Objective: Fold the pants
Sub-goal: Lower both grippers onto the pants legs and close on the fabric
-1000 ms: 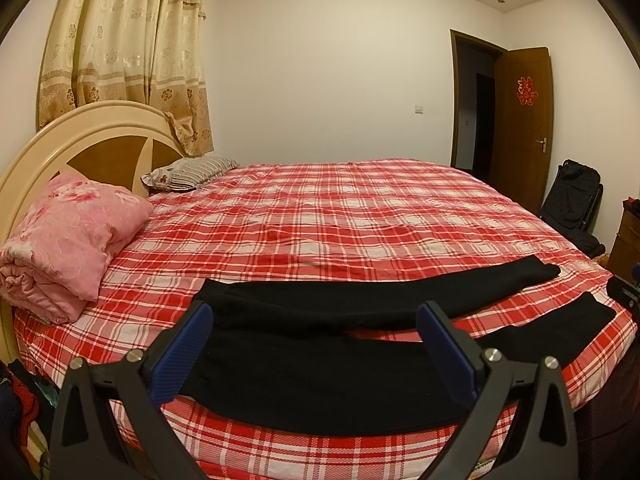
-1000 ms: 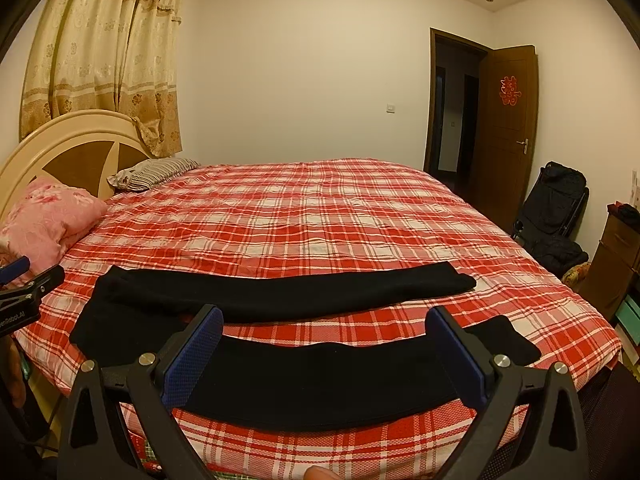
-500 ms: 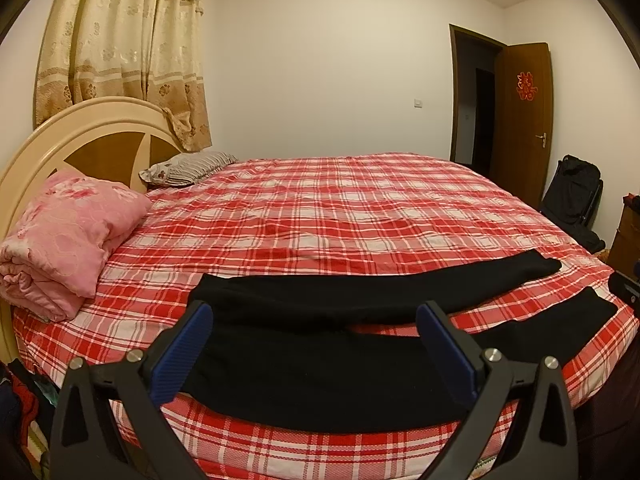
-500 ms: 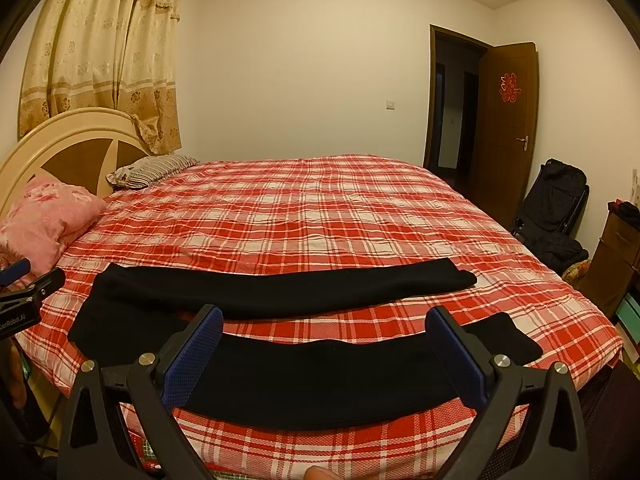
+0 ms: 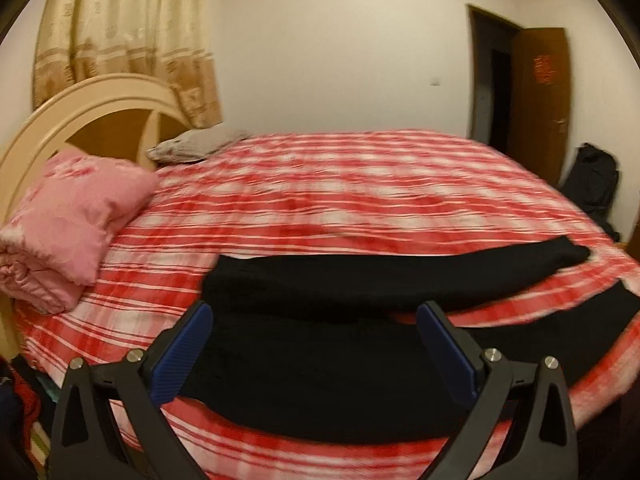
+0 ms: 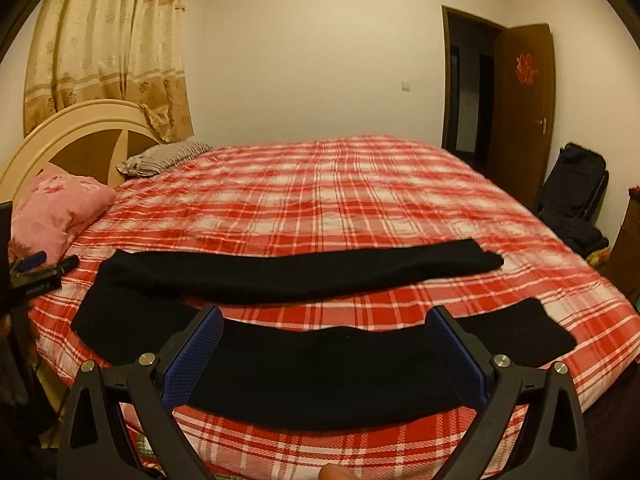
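Left wrist: left gripper, jaws gaping and empty, is hovering over the black pants waist on the bed. Right wrist: right gripper, likewise wide and empty, is facing the near leg; pinching both hems evenly should be helping.

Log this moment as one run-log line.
stage: approach | pants: flat on bed, legs apart, unfolded | left claw: open, empty | right claw: open, empty
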A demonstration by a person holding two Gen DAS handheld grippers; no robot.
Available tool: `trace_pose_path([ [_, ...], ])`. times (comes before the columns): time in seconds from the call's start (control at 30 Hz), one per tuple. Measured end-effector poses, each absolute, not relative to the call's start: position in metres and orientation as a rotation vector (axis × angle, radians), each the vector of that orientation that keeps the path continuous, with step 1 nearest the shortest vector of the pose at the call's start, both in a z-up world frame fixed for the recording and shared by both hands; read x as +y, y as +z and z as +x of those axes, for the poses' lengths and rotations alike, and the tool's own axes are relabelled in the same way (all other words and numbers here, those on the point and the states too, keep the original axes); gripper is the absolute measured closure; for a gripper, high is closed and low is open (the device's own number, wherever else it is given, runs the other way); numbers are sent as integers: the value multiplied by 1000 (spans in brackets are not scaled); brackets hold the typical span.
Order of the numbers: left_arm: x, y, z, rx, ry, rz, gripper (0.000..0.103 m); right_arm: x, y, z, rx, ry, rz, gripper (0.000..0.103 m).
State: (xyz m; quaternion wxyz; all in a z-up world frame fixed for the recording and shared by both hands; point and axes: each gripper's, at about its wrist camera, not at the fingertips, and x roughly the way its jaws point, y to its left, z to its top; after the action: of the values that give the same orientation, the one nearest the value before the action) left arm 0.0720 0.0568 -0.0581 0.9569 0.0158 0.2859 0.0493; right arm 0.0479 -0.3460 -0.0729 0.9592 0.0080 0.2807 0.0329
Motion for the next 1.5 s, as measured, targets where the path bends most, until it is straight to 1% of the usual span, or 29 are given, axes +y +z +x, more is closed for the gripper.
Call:
trace_pose_path([
  [0.2, 138, -89, 134, 650, 212, 28, 0, -346, -108, 70, 636, 40, -1, 1],
  [0.3, 163, -105, 165, 700, 234, 42, 0, -344, -128, 82, 694, 45, -9, 1],
  [0.33, 169, -111, 175, 722, 233, 44, 3, -343, -134, 87, 710, 43, -18, 1],
  [0.4, 177, -123, 196, 758, 236, 56, 16, -343, -138, 93, 724, 35, -36, 1],
  [0.43, 178, -127, 205, 780, 228, 67, 17, -345, -139, 98, 728, 33, -43, 2],
  [0.47, 180, -132, 216, 803, 217, 70, 20, -347, -139, 102, 730, 32, -46, 5],
  [0.5, 182, -138, 228, 824, 205, 64, 27, -351, -140, 108, 739, 27, -48, 9],
  [0.53, 184, -142, 236, 839, 194, 60, 32, -357, -140, 116, 755, 18, -54, 16],
  [0.57, 184, -148, 249, 869, 180, 58, 37, -359, -140, 121, 764, 11, -59, 20],
  [0.63, 189, -154, 265, 896, 167, 48, 42, -371, -140, 134, 777, -17, -75, 23],
  [0.73, 196, -163, 287, 931, 145, 26, 50, -392, -133, 156, 773, -64, -107, 23],
  [0.8, 200, -168, 297, 953, 108, -6, 58, -403, -127, 167, 768, -93, -119, 23],
  [0.87, 202, -173, 303, 984, 87, -24, 61, -414, -122, 180, 764, -98, -115, 23],
  [1.03, 207, -180, 309, 1000, 44, -74, 63, -448, -122, 220, 795, -125, -60, 23],
  [1.1, 210, -181, 308, 1001, 29, -108, 66, -462, -124, 233, 810, -138, -37, 23],
  [1.3, 209, -180, 308, 1005, 16, -94, 65, -505, -134, 266, 888, -184, 60, 23],
  [1.37, 210, -182, 310, 1008, 15, -95, 64, -516, -139, 274, 907, -199, 70, 23],
  [1.5, 208, -182, 312, 1017, 5, -70, 64, -542, -145, 290, 943, -255, 65, 23],
])
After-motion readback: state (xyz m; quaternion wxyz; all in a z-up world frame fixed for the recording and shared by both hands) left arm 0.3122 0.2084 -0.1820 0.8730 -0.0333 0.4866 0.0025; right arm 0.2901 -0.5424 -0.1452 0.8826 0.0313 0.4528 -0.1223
